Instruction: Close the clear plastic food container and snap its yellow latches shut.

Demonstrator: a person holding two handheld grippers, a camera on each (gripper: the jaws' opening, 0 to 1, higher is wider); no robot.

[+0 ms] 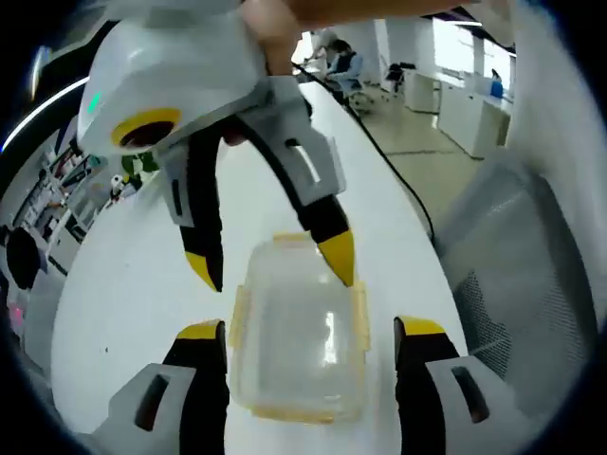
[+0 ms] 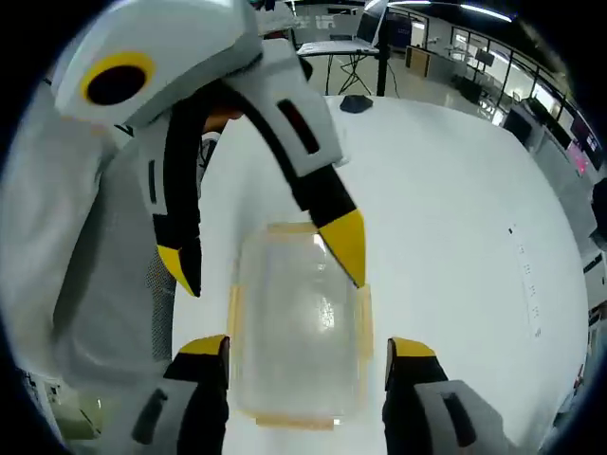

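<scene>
Container [image 1: 299,332], lid already on, is sitting on the white table [image 1: 142,284] while we are spreading both open grippers [image 1: 310,332] [image 2: 308,346] around it, latches [image 2: 365,313] seemingly unsnapped.

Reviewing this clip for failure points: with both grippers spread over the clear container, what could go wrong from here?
1. Both grippers, left and right, straddle the clear container with open jaws from opposite ends; pressing unevenly could slide it across the smooth white table.
2. The right gripper's yellow fingertip sits near the yellow latch; it might slip off instead of snapping it.
3. Both grippers crowd one small box and may collide.
</scene>
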